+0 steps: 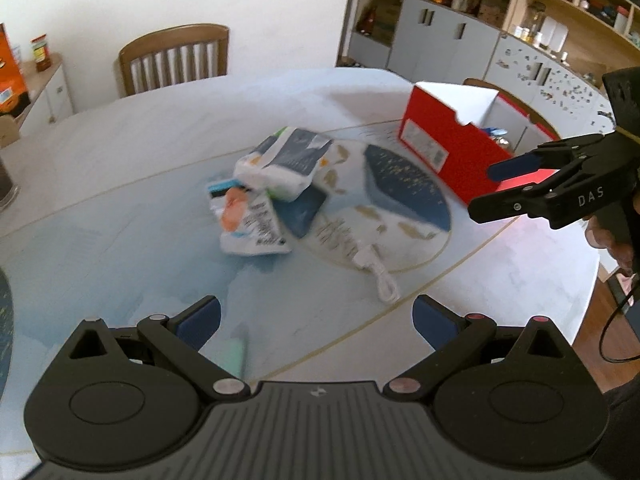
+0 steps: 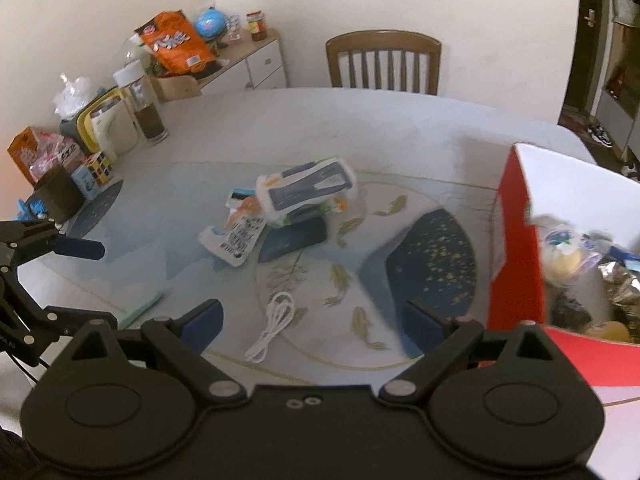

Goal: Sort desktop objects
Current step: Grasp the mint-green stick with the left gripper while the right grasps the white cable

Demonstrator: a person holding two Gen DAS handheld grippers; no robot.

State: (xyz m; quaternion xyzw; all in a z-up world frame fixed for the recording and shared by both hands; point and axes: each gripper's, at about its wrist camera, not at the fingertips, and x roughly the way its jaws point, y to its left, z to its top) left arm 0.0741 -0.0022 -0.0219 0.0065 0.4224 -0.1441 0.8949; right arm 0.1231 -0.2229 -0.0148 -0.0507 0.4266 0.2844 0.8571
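Closest to me, the left gripper (image 1: 316, 320) hangs above the table (image 1: 120, 128) with its blue-padded fingers spread wide and nothing between them; a pale green flat thing (image 1: 236, 354) lies on the tabletop just under its left finger. The right gripper (image 2: 312, 316) is also spread wide and empty, hovering low over the table. Just ahead of it a coiled white cable (image 2: 274, 326) lies on the round fish-patterned mat (image 2: 360, 272).

Further in, near the middle of the table, sits a small pile: a white packet with black print (image 2: 232, 240), a dark blue flat item (image 2: 294, 238) beside it, and a white and navy pack (image 2: 306, 192) resting on top of both.

On the right side stands the red box (image 2: 516, 264), open at the top, already holding several wrapped items that are too blurred to name.

At the far left edge of the table are a jar (image 2: 146, 102), a puzzle cube (image 2: 100, 166) and snack packets (image 2: 44, 152). Beyond the table a wooden chair (image 2: 384, 64) stands against the wall.
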